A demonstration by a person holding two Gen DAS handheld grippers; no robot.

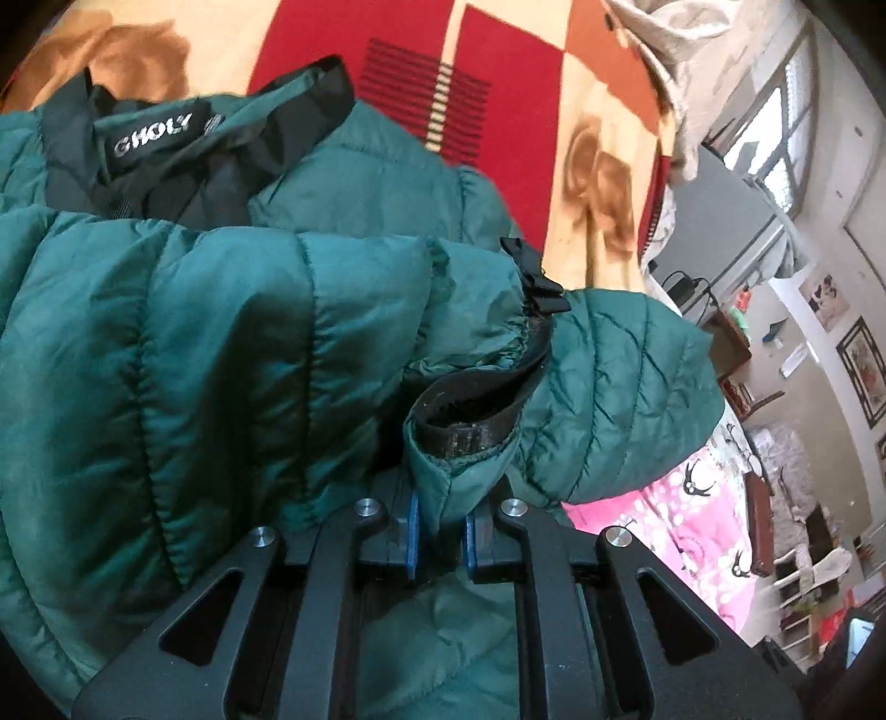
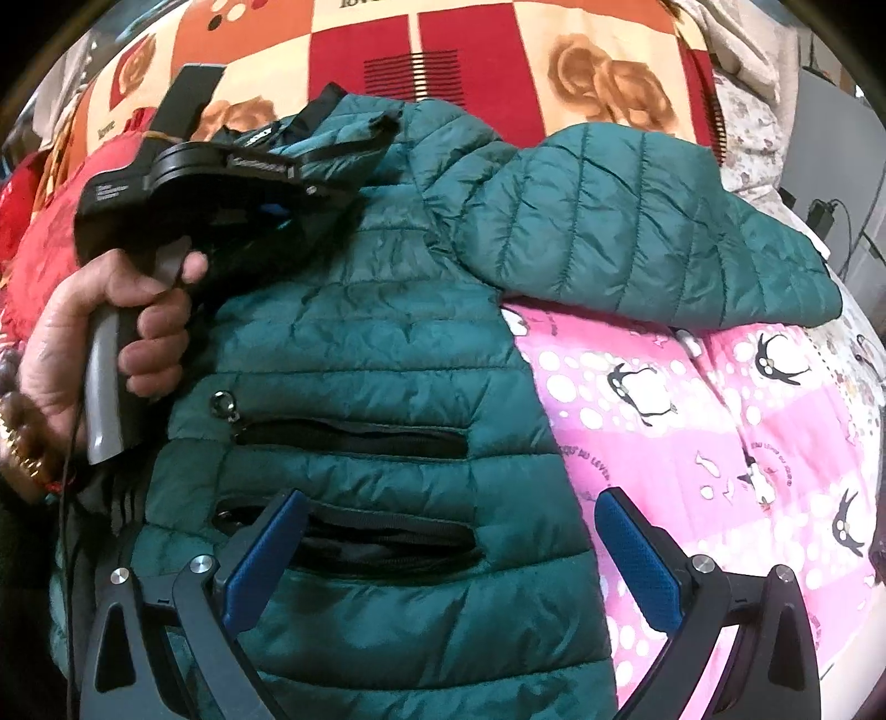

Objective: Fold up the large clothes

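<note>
A puffy quilted green jacket point(image 2: 354, 354) lies on the patterned blanket point(image 2: 498, 44). The left gripper point(image 1: 441, 531) pinches its elastic-edged cuff point(image 1: 470, 437); the right gripper point(image 2: 451, 554) hangs spread over the jacket's hem, which is cut off.

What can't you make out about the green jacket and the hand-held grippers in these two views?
- Left wrist view: what lies under the jacket is hidden by its bulk.
- Left wrist view: the left hand-held gripper pads are mostly covered by the cuff.
- Right wrist view: the jacket's left half is hidden behind the hand.
</note>
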